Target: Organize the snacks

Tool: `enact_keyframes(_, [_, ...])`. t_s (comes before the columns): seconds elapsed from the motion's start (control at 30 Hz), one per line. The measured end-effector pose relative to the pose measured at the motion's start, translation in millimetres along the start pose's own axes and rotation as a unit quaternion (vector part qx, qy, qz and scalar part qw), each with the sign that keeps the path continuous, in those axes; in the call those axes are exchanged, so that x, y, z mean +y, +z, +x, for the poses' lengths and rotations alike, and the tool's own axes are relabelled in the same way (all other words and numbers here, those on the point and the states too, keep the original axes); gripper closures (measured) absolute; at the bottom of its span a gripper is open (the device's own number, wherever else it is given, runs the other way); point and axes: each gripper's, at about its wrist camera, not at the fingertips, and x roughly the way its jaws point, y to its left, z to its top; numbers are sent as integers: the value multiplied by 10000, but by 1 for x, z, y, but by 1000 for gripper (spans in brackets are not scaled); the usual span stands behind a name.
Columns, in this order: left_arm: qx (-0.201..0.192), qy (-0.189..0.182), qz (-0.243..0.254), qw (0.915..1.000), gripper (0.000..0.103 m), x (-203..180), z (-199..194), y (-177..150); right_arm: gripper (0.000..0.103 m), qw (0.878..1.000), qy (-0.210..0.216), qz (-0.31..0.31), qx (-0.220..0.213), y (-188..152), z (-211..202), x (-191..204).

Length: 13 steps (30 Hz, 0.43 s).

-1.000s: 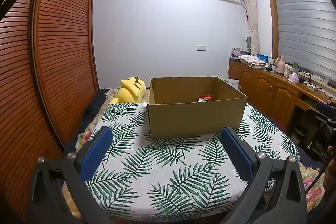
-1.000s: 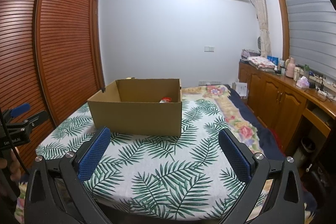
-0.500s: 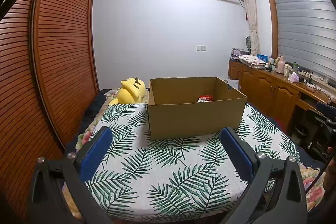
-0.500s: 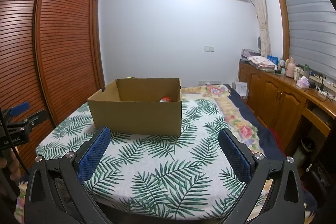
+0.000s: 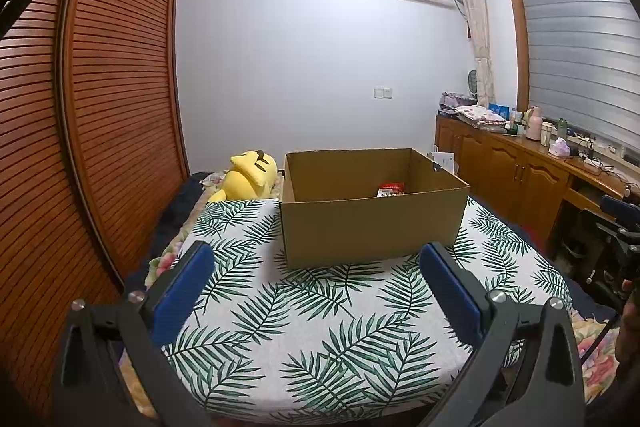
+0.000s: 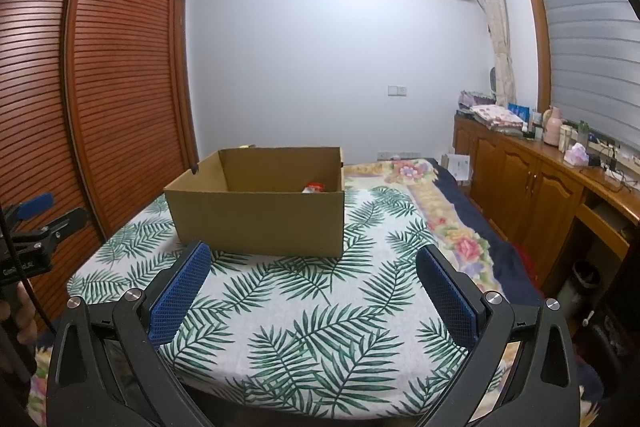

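- Step in hand, as I judge it: a pause between picks. Both tools hang short of the cardboard box, and neither carries a snack.
- The left tool stands wide, nothing between its blue pads; its view has the box just above the middle of the frame.
- The right tool is likewise spread wide and bare; here the box sits left of centre.
- One red snack packet lies inside the box, low against the right-hand wall; in the right view only its top peeps over the near rim.
- No loose snack shows on the bed, so the next move probably calls for finding one outside these frames, or reaching over the rim to straighten the packet.
- Materials: the box is plain brown corrugated board, open-topped, with straight stiff walls; the packet looks glossy and thin, likely to crinkle and slip.
- The bed cover is soft cloth printed with green palm fronds; a yellow plush toy lies behind the box at the left.
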Motion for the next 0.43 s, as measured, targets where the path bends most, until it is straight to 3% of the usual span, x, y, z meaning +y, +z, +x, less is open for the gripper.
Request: enact_keyframes(0.43, [12, -19, -10, 10000, 0, -1, 0, 0, 0, 10000, -4, -3, 12, 1, -1, -1])
